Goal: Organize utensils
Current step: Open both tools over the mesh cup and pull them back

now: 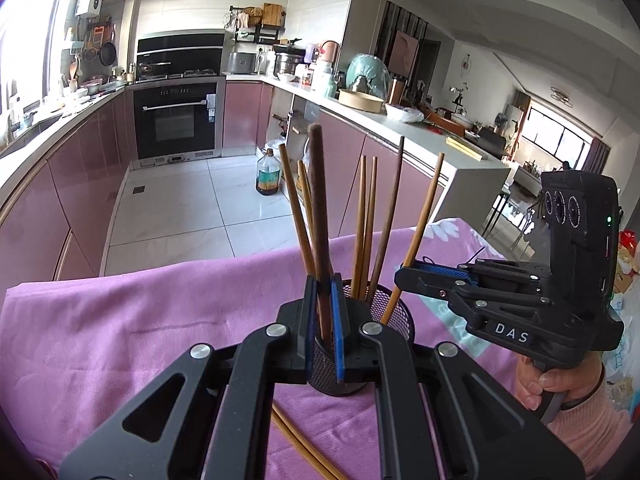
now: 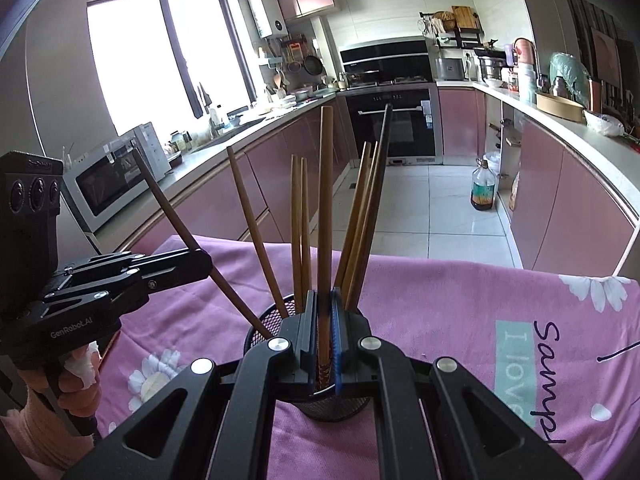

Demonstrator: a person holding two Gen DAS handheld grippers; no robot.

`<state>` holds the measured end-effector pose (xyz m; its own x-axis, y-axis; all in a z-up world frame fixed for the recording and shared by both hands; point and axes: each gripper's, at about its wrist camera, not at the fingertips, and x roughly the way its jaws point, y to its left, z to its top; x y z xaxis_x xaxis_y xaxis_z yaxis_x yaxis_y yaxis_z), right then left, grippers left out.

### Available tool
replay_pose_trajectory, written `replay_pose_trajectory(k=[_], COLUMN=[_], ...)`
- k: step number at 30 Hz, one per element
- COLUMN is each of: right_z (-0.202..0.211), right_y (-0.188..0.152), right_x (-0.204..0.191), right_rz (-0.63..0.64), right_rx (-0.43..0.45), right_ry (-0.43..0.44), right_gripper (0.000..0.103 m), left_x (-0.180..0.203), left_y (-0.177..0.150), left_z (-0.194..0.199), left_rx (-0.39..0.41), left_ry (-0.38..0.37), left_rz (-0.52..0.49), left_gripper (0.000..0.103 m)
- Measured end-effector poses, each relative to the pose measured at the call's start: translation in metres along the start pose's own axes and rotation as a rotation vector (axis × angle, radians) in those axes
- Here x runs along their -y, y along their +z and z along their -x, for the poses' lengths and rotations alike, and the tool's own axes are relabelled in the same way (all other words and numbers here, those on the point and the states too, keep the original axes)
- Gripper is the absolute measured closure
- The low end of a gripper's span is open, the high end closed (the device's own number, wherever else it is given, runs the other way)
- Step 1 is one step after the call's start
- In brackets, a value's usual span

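The left gripper [image 1: 323, 300] is closed on a dark brown chopstick [image 1: 319, 208], its lower end inside a black mesh cup [image 1: 394, 312]. The right gripper [image 2: 324, 320] clamps a lighter wooden chopstick [image 2: 325, 208] over the same cup. The cup holds more chopsticks [image 2: 298, 232] and stands on a pink cloth [image 1: 140, 320], with two loose chopsticks [image 1: 304, 450] lying nearer.

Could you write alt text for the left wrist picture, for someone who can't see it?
The left tool grips a dark brown chopstick standing in a black mesh cup of chopsticks on a purple cloth. Beside it the right tool, in a person's hand, grips a lighter chopstick in the cup. Behind is a kitchen with pink cabinets.
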<state>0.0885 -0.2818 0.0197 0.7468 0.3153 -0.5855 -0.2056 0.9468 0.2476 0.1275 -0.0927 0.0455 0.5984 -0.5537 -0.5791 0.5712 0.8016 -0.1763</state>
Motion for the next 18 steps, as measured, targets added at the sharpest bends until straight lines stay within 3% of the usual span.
replay_pose_trajectory(k=[7, 16, 18], right_z=[-0.008, -0.004, 0.0], right_y=[0.003, 0.002, 0.0], right_x=[0.014, 0.017, 0.018], right_rz=[-0.038, -0.058, -0.065], right_rx=[-0.006, 0.024, 0.037], right_ry=[-0.011, -0.012, -0.011], right_gripper=[0.095, 0.093, 0.085], left_x=[-0.003, -0.014, -0.017], left_y=[0.019, 0.016, 0.013], left_z=[-0.02, -0.033, -0.033], left_rx=[-0.011, -0.002, 0.004], left_ry=[0.024, 0.044, 0.047], left_rz=[0.007, 0.038, 0.044], left_gripper=[0.095, 0.078, 0.074])
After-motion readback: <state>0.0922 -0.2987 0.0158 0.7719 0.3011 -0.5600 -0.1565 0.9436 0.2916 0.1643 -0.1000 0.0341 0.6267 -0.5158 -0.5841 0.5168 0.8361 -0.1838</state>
